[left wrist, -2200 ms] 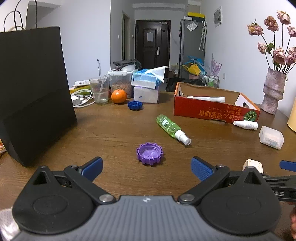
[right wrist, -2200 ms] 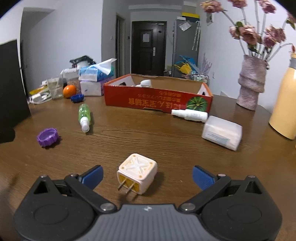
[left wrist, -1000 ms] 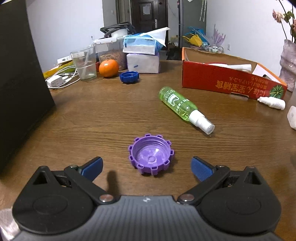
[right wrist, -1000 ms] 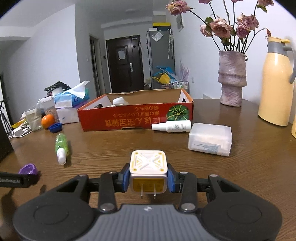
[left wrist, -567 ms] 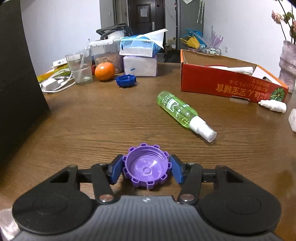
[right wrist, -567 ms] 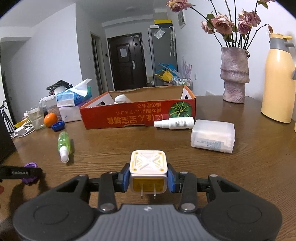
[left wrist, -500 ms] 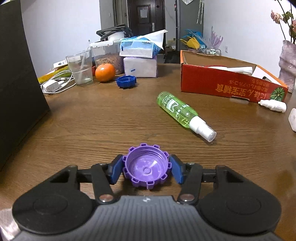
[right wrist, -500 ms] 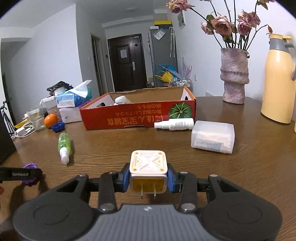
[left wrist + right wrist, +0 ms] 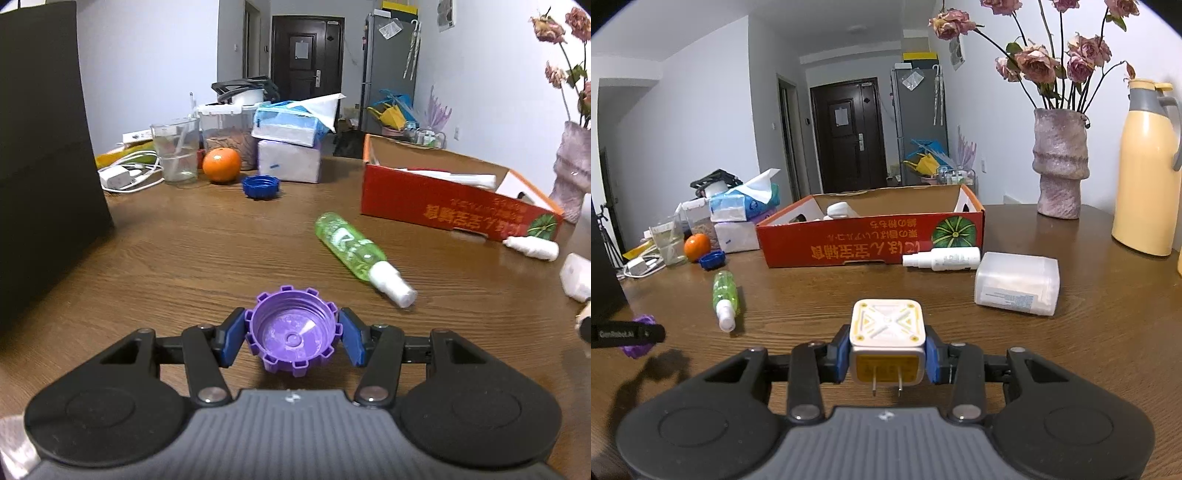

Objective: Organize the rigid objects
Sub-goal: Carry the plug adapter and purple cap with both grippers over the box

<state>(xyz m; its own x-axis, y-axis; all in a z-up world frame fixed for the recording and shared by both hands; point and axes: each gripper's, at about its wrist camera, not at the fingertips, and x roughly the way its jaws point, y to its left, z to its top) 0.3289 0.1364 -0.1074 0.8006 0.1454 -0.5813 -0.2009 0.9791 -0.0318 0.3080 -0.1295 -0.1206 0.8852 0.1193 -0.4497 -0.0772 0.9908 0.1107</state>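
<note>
Purple cap (image 9: 293, 334) is clamped between the left gripper's (image 9: 291, 338) blue fingers (image 9: 232, 341), open side up, above the worktop (image 9: 184, 266). White plug adapter (image 9: 887, 341) is likewise pinched in the right gripper (image 9: 887, 356), prongs toward the camera. Both appear lifted, neither yet delivered. Red cardboard box (image 9: 871, 245), the likely destination, already holds a few white items. Outstanding on the worktop: green spray bottle (image 9: 349, 247), white spray bottle (image 9: 942, 259), translucent case (image 9: 1015, 282), blue cap (image 9: 260, 186). Judged roughly half complete at most.
</note>
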